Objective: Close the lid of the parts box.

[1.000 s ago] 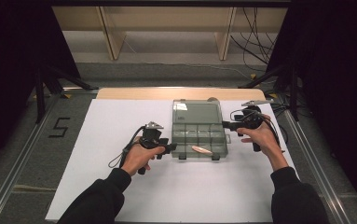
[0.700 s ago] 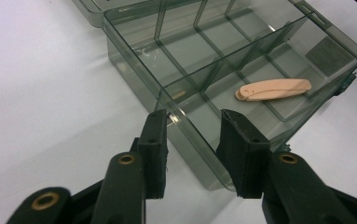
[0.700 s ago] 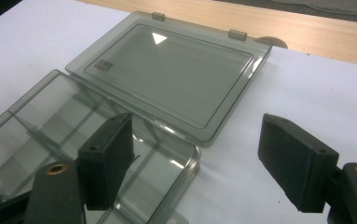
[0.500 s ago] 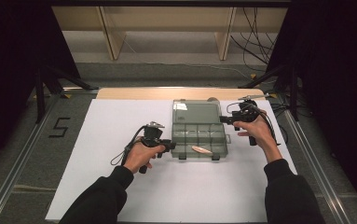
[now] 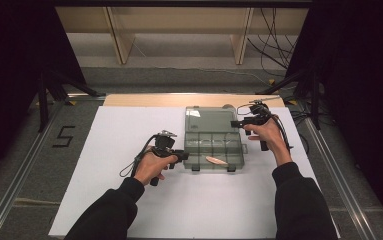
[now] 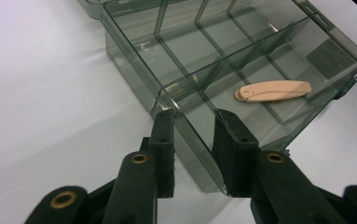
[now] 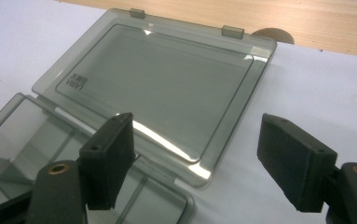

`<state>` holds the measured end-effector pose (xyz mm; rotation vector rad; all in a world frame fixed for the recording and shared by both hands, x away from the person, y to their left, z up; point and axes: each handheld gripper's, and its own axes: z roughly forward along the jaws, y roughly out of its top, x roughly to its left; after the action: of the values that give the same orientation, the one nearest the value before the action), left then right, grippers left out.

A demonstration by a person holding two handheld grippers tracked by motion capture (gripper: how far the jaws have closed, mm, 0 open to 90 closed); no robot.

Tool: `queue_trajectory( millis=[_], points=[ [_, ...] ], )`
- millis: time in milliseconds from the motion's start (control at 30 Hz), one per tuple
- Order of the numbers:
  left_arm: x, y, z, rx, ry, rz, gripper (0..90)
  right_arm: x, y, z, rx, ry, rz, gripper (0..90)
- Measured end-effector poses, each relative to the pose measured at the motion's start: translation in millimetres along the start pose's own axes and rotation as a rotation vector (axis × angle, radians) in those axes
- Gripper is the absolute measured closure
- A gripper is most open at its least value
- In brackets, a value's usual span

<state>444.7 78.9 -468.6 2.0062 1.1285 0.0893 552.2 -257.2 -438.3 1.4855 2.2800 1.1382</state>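
Compartment box (image 5: 213, 146) sits near the surface's (image 5: 104, 150) far edge, right of centre, its lid (image 7: 157, 88) laid flat open behind it. Left tool (image 6: 192, 140) clamps the box's near-left corner wall. Right tool (image 7: 204, 158) hangs wide apart above the lid, holding nothing. Peach clip (image 6: 273, 90) lies in a near-edge compartment.

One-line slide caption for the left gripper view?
Left tool clamps the near wall of an open smoky compartment box; a beige clip lies in one compartment.
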Motion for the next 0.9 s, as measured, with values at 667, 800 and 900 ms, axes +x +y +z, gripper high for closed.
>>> queue_trajectory(
  millis=[667, 800, 900],
  points=[
    [-0.4, -0.5, 0.2, -0.002, 0.001, -0.009, 69.4, -7.9, -3.8, 26.2, 0.055, 0.001, 0.062, 31.0],
    [-0.6, -0.6, 0.8, -0.008, 0.003, -0.020, 69.4, -10.7, -5.8, 30.2, 0.047, 0.039, 0.053, 32.3],
    [-0.3, -0.6, 0.2, -0.004, 0.000, -0.016, 69.4, -8.7, -6.3, 31.9, 0.054, 0.010, 0.082, 33.7]
  ],
)
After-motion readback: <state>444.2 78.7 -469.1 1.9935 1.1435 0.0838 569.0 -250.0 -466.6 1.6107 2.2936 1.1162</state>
